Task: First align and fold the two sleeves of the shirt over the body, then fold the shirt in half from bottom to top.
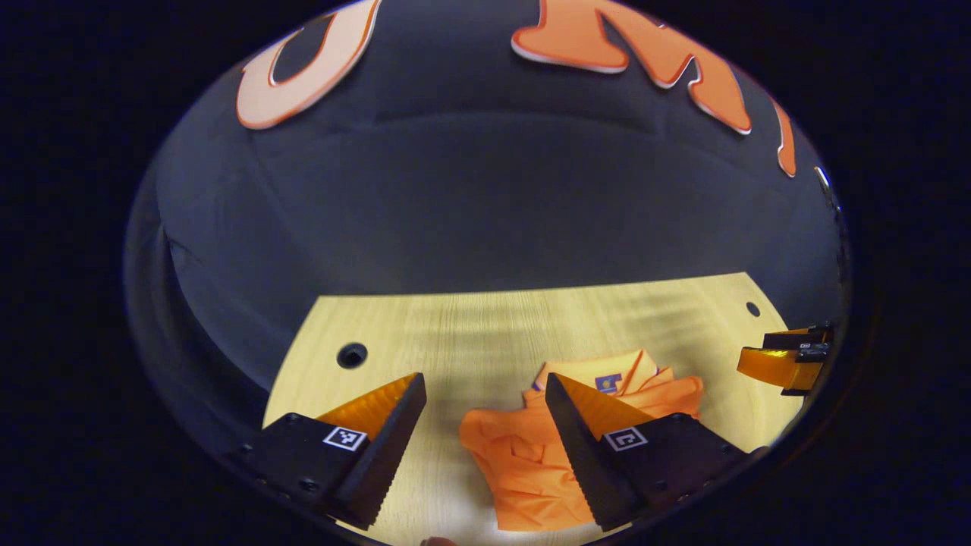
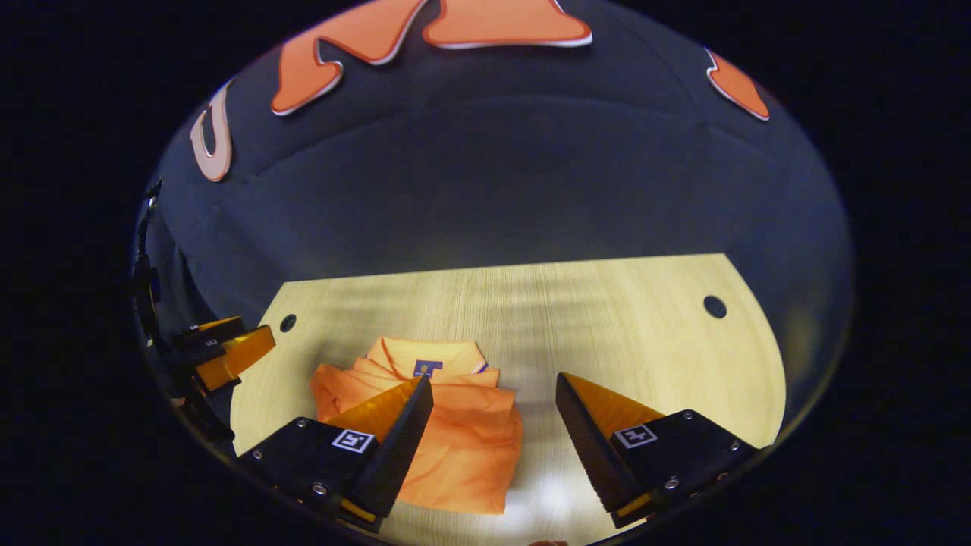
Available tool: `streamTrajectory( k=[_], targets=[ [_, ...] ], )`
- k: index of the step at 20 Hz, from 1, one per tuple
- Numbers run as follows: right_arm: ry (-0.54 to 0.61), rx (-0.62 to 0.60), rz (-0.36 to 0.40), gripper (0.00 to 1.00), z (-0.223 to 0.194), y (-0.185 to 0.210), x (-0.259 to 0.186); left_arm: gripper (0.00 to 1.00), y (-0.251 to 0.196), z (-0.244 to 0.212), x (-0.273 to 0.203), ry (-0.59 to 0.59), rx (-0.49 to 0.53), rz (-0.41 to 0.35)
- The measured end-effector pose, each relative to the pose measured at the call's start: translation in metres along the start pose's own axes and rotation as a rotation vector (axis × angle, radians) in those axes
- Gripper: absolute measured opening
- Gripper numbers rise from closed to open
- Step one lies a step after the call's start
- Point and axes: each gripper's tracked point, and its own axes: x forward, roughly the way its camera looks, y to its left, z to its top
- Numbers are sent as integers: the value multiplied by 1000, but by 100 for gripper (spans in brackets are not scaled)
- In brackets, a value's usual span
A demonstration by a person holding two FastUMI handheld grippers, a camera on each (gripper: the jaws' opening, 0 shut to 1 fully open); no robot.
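Both fingers of the left gripper (image 1: 485, 394) reach in close at the bottom of the left gripper view, set wide apart with nothing between them but bare board and the edge of the cloth. Each finger's block carries a small square marker. Just past them the orange shirt (image 1: 531, 455) lies in a rumpled heap on the table (image 1: 470, 326), its collar and small chest patch turned toward the far edge; this gripper's right-hand finger overlaps the heap in the picture, though I cannot tell whether it touches.

From the right gripper view the shirt (image 2: 463, 447) looks more gathered than spread, collar at the far end, body bunched in soft folds toward the near edge. The right gripper (image 2: 493, 398) hangs over it with its jaws just as wide, holding nothing; its left-hand finger crosses the shirt's near corner, its other finger stands over bare wood.

That table is pale wood with a fine grain running away from the viewer, brightly lit near the front edge. A round hole (image 1: 352, 355) sits near the far left corner, and another hole (image 2: 714, 306) near the far right. Behind and around the table a dark cloth wall (image 2: 493, 174) closes the booth, sagging in faint creases.

Each gripper also shows at the edge of the other's view: the right one (image 1: 789, 364) low at the right, the left one (image 2: 220, 349) low at the left
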Motion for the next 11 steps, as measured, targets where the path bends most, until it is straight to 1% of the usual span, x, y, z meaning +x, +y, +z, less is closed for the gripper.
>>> streamTrajectory(
  k=[2,5,7,9,11],
  targets=[
    [-78,-34,-10,99,21,-1,-34,97,-3,25,-37,-69,-1,8],
    [-197,-48,14,99,51,7,-93,97,-11,67,-101,-184,-23,-3],
    [-250,-47,33,98,59,13,-131,97,-14,86,-141,-265,-25,-3],
    [-319,-45,62,98,70,20,-166,97,-19,96,-182,-316,-31,-3],
    [-386,-57,60,98,73,19,-196,97,-24,104,-218,-363,-47,-6]
  ],
)
